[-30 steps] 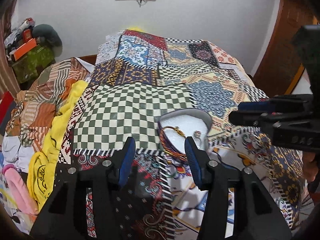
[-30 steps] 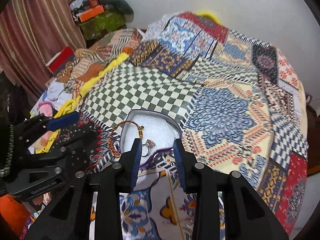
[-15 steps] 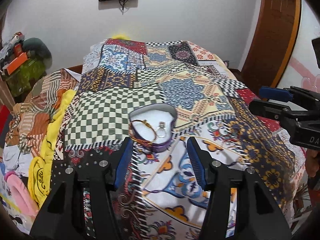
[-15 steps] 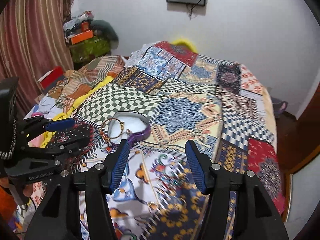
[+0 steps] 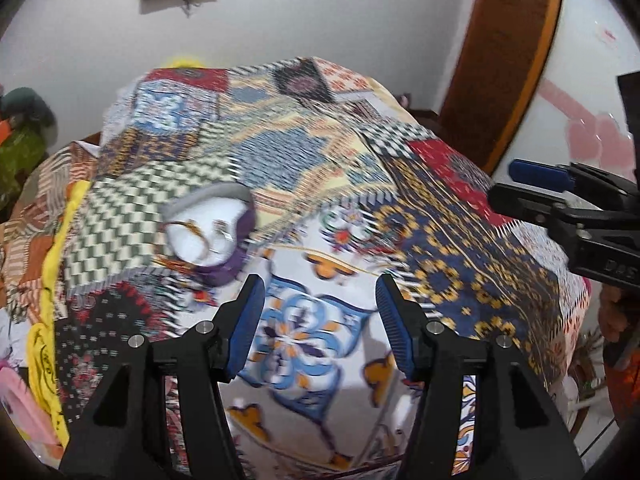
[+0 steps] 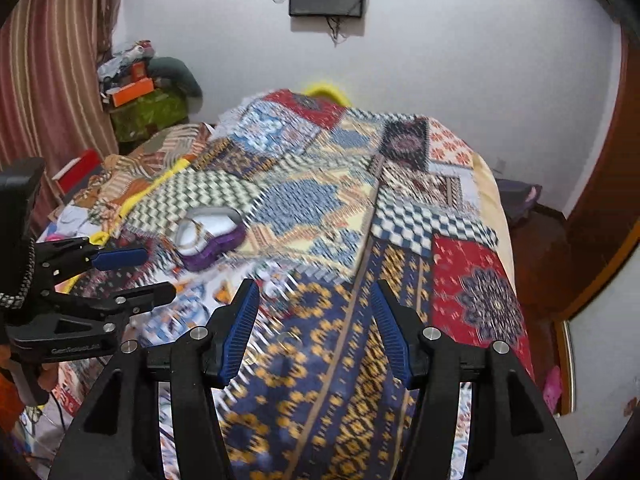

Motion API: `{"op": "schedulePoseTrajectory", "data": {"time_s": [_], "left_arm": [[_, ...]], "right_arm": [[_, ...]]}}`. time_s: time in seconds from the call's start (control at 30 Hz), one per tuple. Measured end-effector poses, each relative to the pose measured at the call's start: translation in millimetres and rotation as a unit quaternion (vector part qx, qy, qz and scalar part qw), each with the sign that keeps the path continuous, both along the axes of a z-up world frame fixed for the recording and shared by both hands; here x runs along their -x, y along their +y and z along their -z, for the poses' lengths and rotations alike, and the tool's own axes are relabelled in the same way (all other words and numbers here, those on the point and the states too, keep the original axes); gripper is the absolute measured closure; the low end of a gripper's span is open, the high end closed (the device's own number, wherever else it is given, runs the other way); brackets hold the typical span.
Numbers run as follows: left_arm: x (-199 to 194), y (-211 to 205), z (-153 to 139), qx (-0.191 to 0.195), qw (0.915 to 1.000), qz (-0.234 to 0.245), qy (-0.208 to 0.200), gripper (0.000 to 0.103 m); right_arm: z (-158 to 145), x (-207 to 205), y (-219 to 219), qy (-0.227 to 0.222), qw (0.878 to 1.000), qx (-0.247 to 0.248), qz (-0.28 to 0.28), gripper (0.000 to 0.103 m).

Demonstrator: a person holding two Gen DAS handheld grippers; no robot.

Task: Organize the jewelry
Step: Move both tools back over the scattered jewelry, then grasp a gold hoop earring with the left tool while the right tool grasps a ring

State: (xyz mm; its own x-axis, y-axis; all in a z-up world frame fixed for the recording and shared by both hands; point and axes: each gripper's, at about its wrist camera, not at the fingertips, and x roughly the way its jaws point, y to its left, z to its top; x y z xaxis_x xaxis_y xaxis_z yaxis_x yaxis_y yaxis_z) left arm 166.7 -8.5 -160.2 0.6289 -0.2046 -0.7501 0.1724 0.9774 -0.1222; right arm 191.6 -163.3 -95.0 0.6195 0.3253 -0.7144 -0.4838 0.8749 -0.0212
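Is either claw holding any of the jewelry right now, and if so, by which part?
Nothing is held. The left claw and right claw are both open over the patchwork bedspread; the bracelet lies in the heart-shaped box.

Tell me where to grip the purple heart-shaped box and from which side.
Grip the purple box across its outer side walls, coming from above with fingers straddling it. It lies flat and open on the quilt, so the upright rim is the only firm edge; avoid the bracelet inside.

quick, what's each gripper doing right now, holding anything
left gripper: open, holding nothing.
right gripper: open, holding nothing; its jaws have just been opening.
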Motion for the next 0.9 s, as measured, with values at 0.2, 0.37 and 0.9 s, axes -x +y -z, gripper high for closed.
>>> {"op": "schedulePoseTrajectory", "data": {"time_s": [0.2,0.37,0.9], "left_arm": [[-2,-27,18,0.002,0.9993,0.032,0.018,0.046],[-6,-43,29,0.012,0.9978,0.055,0.033,0.046],[-10,-61,42,-0.001,0.9975,0.068,0.018,0.078]], "right_arm": [[30,-5,-22,0.049,0.999,0.002,0.021,0.049],[36,3,-25,0.055,0.998,-0.002,0.018,0.049],[49,-6,-19,0.080,0.996,-0.031,0.006,0.049]]}}
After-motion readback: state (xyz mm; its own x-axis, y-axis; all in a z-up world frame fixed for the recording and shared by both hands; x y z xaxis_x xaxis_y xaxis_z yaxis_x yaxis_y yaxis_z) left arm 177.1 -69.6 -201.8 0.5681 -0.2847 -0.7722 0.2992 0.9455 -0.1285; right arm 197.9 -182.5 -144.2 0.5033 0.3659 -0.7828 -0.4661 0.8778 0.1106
